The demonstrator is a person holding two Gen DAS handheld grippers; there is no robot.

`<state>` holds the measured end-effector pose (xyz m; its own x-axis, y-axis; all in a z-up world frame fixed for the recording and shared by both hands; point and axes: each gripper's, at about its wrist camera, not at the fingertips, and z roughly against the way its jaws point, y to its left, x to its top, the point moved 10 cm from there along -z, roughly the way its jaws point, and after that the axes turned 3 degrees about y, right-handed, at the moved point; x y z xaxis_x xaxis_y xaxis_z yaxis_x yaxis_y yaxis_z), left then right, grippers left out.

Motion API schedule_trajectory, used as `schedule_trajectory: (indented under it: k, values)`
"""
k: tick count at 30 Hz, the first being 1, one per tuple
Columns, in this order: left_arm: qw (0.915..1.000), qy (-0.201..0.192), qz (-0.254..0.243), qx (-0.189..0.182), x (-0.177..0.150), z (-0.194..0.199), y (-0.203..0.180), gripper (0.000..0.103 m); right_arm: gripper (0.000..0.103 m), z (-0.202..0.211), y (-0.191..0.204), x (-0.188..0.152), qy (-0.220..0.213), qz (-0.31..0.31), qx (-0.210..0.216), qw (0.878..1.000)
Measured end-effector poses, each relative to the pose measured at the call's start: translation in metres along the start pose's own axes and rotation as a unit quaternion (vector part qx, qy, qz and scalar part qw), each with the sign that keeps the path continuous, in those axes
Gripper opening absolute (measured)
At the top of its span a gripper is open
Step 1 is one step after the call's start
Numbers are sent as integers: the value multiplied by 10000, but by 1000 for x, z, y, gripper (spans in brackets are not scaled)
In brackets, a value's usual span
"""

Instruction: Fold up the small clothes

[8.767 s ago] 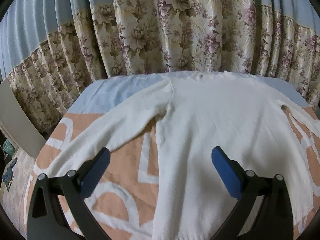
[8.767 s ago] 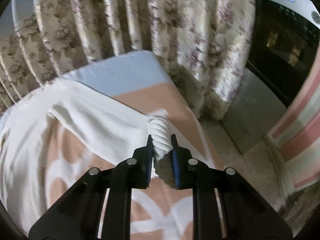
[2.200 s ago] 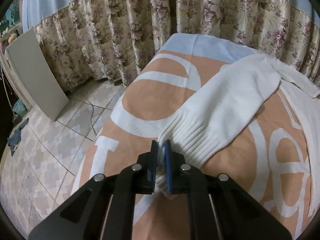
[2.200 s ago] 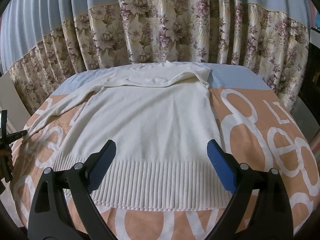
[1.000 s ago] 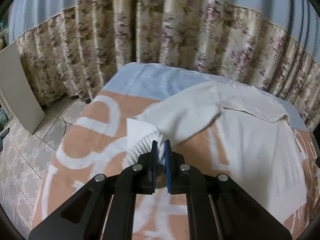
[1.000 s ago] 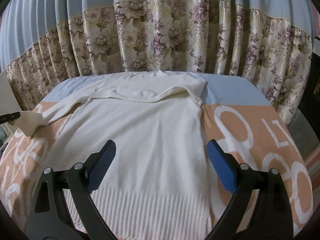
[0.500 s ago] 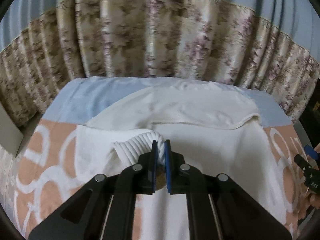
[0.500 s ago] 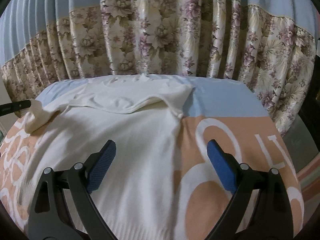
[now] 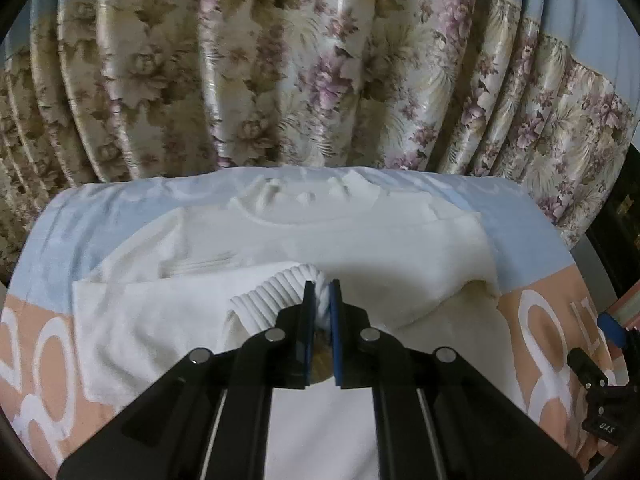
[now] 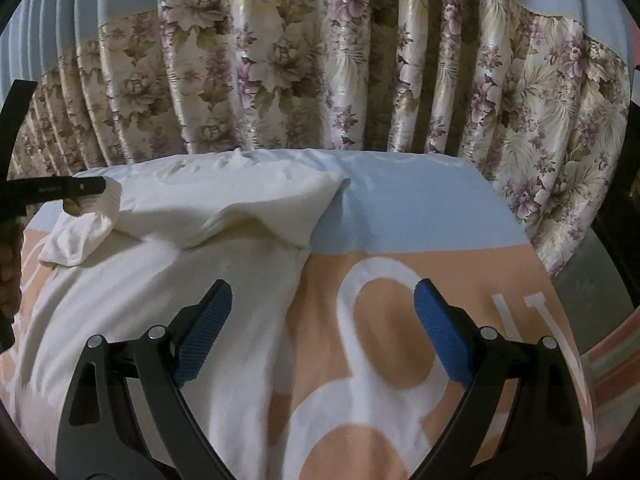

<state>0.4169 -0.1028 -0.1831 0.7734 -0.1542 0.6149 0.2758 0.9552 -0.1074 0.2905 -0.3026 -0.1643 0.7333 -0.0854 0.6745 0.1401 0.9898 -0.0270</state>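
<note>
Sweater lies flat on the bed, collar far. My left claw is clenched on the ribbed cuff, sleeve crossing the chest toward the right; right claw, released, hangs probably just off the sweater's right edge.

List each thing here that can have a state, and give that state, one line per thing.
Sweater: flat on the blanket, right sleeve already folded across the chest.
Cuff: ribbed, lifted over the sweater's body.
Left gripper: shut on the cuff.
Right gripper: open, holding nothing.
Blanket: spread out.
Curtain: drawn.
</note>
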Motion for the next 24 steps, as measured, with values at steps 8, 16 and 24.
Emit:
schedule_trajectory:
  k: [8,16,24]
  values:
    - [9992,-152,223,-306,14,-27,-15,69,93,-27,2,41,-123,-50,-14,9999]
    - [9979,-460,429,121,14,-1,58,75,93,-44,51,61,-123,49,381,9992]
    - [9942,-215,926,507,-26,-1,145,75,93,-73,126,65,136,291,827,9961]
